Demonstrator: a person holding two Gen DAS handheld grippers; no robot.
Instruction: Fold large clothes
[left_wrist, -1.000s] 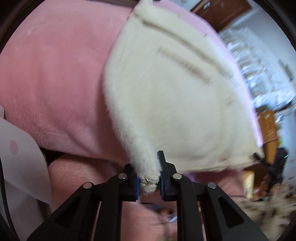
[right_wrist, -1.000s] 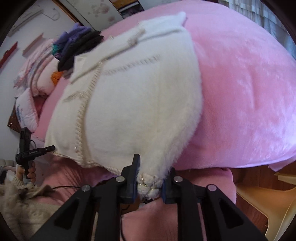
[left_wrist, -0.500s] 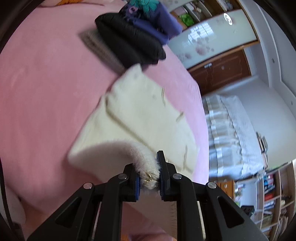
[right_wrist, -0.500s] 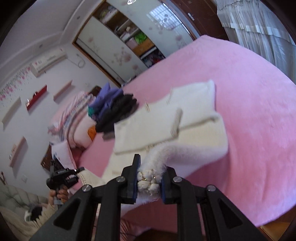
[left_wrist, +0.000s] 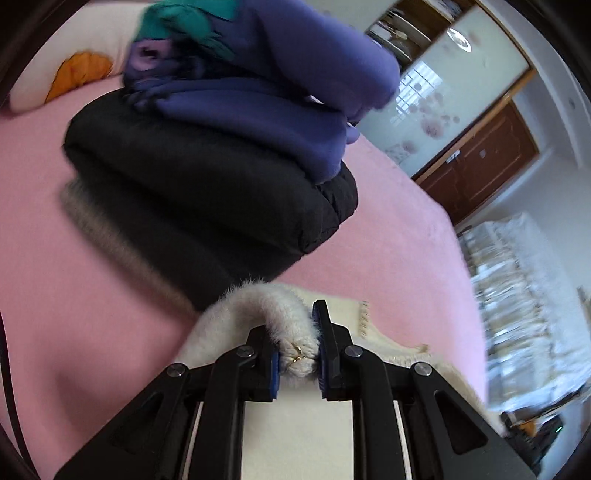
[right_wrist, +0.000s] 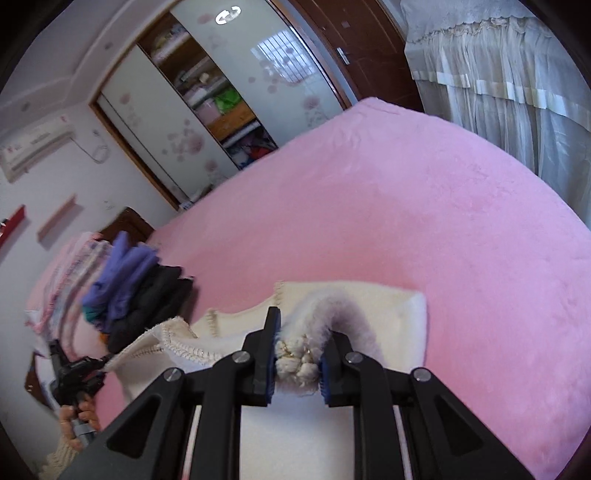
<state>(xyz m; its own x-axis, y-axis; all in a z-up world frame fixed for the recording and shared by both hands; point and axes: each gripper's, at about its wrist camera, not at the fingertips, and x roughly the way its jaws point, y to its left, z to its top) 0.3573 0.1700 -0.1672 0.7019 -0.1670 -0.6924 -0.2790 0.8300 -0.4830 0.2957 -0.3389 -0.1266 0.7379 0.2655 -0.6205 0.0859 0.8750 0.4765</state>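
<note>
A fluffy white sweater (right_wrist: 388, 306) lies on the pink bed (right_wrist: 424, 206), its near edge folded over toward the far end. My right gripper (right_wrist: 297, 360) is shut on one bunched corner of it, low over the fabric. My left gripper (left_wrist: 297, 356) is shut on the other corner of the white sweater (left_wrist: 258, 299), just in front of the stack of folded clothes. Most of the sweater lies under the grippers, out of sight.
A stack of folded clothes, black (left_wrist: 207, 192) under purple (left_wrist: 266, 85), sits on the bed close ahead of the left gripper; it also shows in the right wrist view (right_wrist: 136, 291). A pillow (left_wrist: 74, 66) lies behind it. Wardrobe (right_wrist: 221, 99) and curtain (right_wrist: 498, 92) stand beyond the bed.
Both grippers have carried the sweater's near corners up and forward across the bed, folding it over itself, and have come down near the clothes stack.
</note>
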